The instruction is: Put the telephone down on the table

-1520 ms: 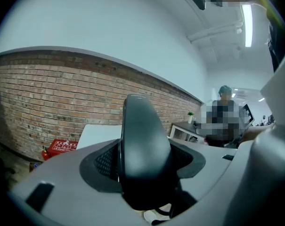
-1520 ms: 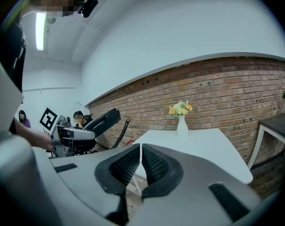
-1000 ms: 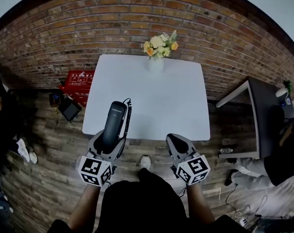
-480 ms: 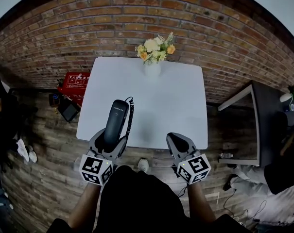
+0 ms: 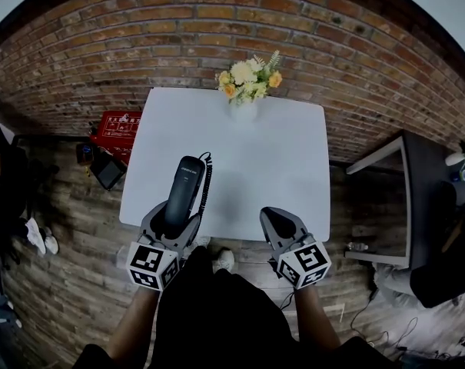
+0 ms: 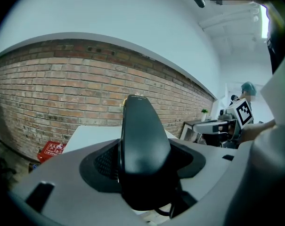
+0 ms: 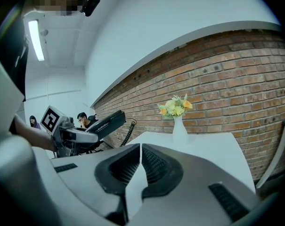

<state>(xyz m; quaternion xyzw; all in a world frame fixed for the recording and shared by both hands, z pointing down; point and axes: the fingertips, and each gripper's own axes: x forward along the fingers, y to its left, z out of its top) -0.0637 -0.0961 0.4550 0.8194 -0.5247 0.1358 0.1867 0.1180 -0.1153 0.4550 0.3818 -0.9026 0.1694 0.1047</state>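
Observation:
A black telephone handset with a coiled cord sticks forward out of my left gripper, whose jaws are shut on its lower end. It is held above the near left edge of the white table. In the left gripper view the handset fills the gap between the jaws. My right gripper hovers at the table's near edge, right of the handset, shut and empty; its pads meet. The right gripper view shows the handset off to the left.
A white vase of yellow flowers stands at the table's far edge by the brick wall. A red box and a dark bag lie on the wooden floor at left. A dark desk is at right.
The view has crept forward: the table lies closer under both grippers, whose tips have reached over its near edge. The handset stays gripped in the left gripper.

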